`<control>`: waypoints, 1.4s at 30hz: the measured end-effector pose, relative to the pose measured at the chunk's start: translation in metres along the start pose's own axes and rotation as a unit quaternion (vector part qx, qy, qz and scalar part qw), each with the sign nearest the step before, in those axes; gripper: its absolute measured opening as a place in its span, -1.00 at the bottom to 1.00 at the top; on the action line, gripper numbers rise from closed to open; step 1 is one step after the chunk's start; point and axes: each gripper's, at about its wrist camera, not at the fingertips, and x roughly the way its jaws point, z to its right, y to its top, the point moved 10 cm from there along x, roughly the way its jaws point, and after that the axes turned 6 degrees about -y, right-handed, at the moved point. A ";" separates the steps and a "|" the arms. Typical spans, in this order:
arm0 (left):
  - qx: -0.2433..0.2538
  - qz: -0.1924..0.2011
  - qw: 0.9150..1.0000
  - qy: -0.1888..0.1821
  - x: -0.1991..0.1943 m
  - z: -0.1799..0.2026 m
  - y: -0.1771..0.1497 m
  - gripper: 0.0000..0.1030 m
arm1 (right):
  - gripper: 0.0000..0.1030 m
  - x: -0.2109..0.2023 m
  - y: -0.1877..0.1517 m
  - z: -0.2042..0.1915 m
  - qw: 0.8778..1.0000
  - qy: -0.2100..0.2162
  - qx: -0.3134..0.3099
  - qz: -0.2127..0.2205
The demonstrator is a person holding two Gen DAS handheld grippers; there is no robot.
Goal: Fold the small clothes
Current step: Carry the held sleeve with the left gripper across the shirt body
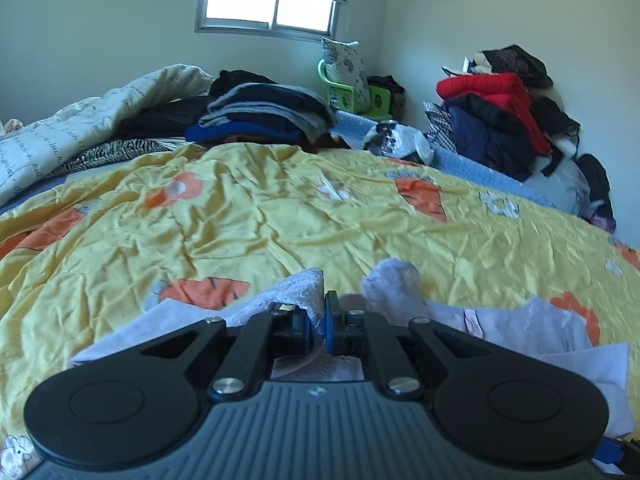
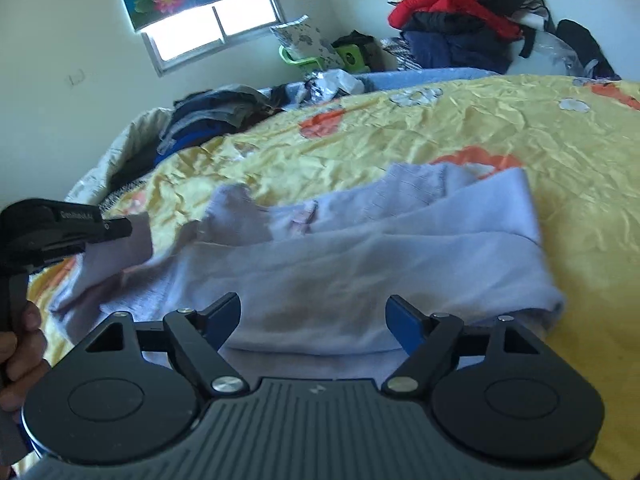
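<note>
A small pale lavender garment (image 2: 360, 256) lies partly folded on the yellow bedspread (image 2: 500, 132). In the left wrist view my left gripper (image 1: 319, 320) is shut on an edge of the garment (image 1: 288, 292), holding it slightly raised. The left gripper also shows at the left of the right wrist view (image 2: 120, 228), pinching a flap of the cloth. My right gripper (image 2: 314, 316) is open, its jaws spread wide just above the near part of the garment, holding nothing.
A stack of folded dark clothes (image 1: 264, 112) sits at the far side of the bed. A heap of red and dark clothes (image 1: 500, 112) lies at the far right by the wall. A white quilt (image 1: 80, 128) lies at the far left.
</note>
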 end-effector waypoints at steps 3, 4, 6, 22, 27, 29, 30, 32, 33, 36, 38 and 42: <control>0.008 -0.003 1.000 -0.005 0.002 0.011 -0.001 -0.87 | 0.60 -0.002 -0.002 0.007 1.000 0.002 0.006 -0.006; 0.011 -0.003 1.000 -0.007 0.002 0.015 -0.001 -0.87 | 0.61 -0.005 -0.001 0.009 1.000 0.003 0.012 -0.004; 0.018 -0.003 1.000 -0.013 0.002 0.025 0.000 -0.87 | 0.66 -0.010 0.001 0.013 1.000 -0.001 0.015 0.003; 0.076 -0.029 0.993 -0.081 0.010 0.130 -0.016 -0.87 | 0.67 -0.042 -0.015 0.051 0.999 -0.044 0.016 0.019; 0.084 -0.042 0.989 -0.112 0.009 0.160 -0.024 -0.87 | 0.73 -0.045 -0.019 0.057 0.997 -0.071 -0.018 0.021; 0.090 -0.045 0.988 -0.119 0.007 0.170 -0.028 -0.87 | 0.74 -0.046 -0.022 0.060 0.997 -0.074 -0.018 0.019; 0.092 -0.046 0.987 -0.122 0.007 0.174 -0.030 -0.87 | 0.74 -0.047 -0.023 0.062 0.997 -0.074 -0.016 0.018; 0.094 -0.051 0.986 -0.127 0.007 0.181 -0.035 -0.87 | 0.74 -0.048 -0.026 0.066 0.997 -0.076 -0.011 0.016; 0.094 -0.053 0.986 -0.129 0.007 0.184 -0.036 -0.87 | 0.74 -0.049 -0.027 0.068 0.997 -0.078 -0.009 0.016; 0.094 -0.059 0.985 -0.135 0.007 0.191 -0.040 -0.87 | 0.74 -0.052 -0.031 0.074 0.997 -0.082 -0.003 0.016; 0.093 -0.063 0.984 -0.140 0.008 0.196 -0.042 -0.87 | 0.74 -0.054 -0.033 0.079 0.996 -0.085 0.000 0.016; 0.096 -0.068 0.982 -0.148 0.007 0.207 -0.046 -0.87 | 0.74 -0.055 -0.036 0.086 0.996 -0.089 0.007 0.015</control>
